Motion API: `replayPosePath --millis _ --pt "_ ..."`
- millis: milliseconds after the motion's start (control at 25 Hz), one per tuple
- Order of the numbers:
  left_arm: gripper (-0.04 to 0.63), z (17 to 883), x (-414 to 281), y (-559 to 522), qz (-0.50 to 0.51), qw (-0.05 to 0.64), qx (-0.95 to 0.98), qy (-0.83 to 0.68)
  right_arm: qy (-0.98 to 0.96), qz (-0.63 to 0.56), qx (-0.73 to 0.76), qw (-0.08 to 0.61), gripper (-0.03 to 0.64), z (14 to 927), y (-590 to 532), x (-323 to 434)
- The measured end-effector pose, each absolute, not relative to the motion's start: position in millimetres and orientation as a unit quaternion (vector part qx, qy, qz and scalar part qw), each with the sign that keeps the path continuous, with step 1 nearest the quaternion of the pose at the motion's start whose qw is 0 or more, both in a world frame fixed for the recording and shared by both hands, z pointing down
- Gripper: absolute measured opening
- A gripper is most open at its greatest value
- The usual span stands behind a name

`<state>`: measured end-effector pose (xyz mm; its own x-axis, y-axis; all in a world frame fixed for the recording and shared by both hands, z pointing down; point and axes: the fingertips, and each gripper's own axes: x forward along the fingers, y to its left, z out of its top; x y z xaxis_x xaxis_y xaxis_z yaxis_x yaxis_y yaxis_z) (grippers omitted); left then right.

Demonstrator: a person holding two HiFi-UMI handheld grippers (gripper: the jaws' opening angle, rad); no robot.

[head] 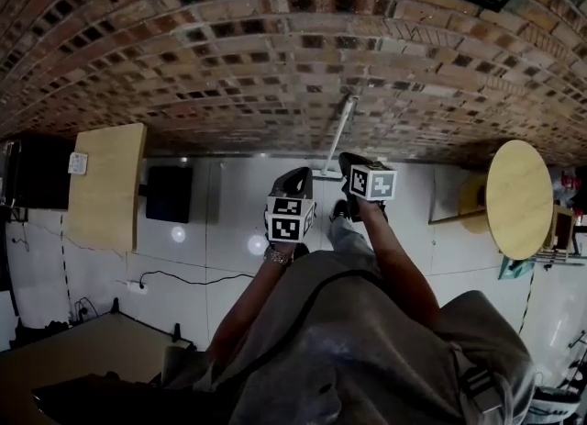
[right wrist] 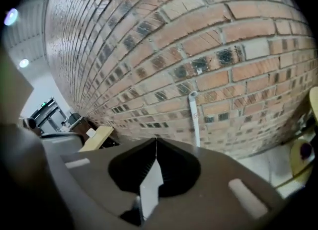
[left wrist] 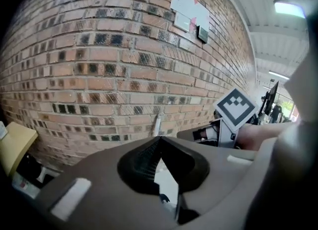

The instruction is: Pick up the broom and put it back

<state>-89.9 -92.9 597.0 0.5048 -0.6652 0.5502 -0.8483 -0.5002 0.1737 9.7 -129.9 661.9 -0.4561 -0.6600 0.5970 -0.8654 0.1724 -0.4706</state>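
Against the brick wall leans the broom, its foot visible only in the head view; left tongs and right tongs clenched, empty.

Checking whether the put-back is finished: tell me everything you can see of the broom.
The broom shows as a slim, pale stick, plastic or painted metal by its look, with a rounded cap on top. It stands nearly upright, leaning against the brick wall. Its lower end is hidden behind the claws, so the bristle head cannot be made out. The left claw and right claw are both shut, empty and apart from it.
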Motion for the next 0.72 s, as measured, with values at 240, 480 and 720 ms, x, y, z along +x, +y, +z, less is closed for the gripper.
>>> replayPosePath --millis 240,480,720 --pt "-0.002 604 -115 -33 0.209 0.223 0.853 -0.423 -0.775 0.380 0.483 0.149 -0.025 619 -36 -59" --pt "-0.002 596 -108 7 0.202 0.218 0.869 -0.396 -0.798 0.337 0.475 0.157 -0.025 584 14 -81" --pt "-0.002 572 -85 1 0.185 0.206 0.877 -0.393 -0.813 0.318 0.463 0.153 -0.024 558 18 -76"
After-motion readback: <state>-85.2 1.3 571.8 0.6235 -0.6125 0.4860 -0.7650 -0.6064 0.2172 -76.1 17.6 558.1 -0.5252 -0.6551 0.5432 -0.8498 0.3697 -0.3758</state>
